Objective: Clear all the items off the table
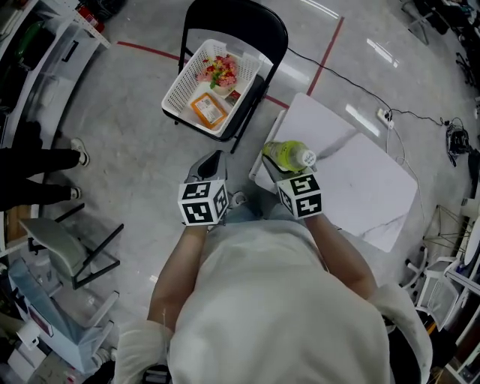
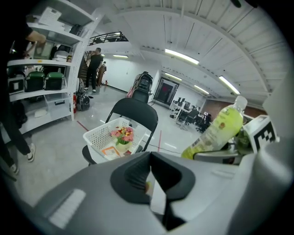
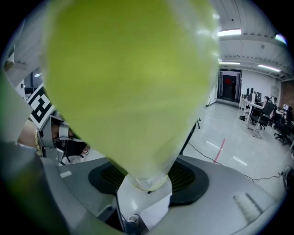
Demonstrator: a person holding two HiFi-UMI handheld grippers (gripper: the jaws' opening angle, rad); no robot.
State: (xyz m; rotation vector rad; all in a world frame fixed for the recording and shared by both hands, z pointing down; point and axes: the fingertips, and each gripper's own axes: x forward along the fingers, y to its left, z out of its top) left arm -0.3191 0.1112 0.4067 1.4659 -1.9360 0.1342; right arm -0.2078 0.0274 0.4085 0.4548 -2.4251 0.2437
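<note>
A yellow-green drink bottle (image 1: 291, 155) with a white cap lies across the jaws of my right gripper (image 1: 281, 162), which is shut on it at the near left corner of the white table (image 1: 375, 187). In the right gripper view the bottle (image 3: 133, 82) fills most of the picture. My left gripper (image 1: 212, 163) is shut with nothing held, over the floor between me and the chair. The left gripper view shows the bottle (image 2: 216, 131) at its right and the white basket (image 2: 117, 137) ahead. That basket (image 1: 180, 82) sits on a black chair (image 1: 255, 22) and holds a flower pot (image 1: 217, 71) and an orange packet (image 1: 208, 109).
A person's dark legs (image 1: 37, 169) stand at the left beside shelving (image 1: 45, 37). A grey folding seat (image 1: 64, 244) is at the lower left. Red tape lines (image 1: 326, 52) and a black cable (image 1: 352, 82) run over the floor beyond the table.
</note>
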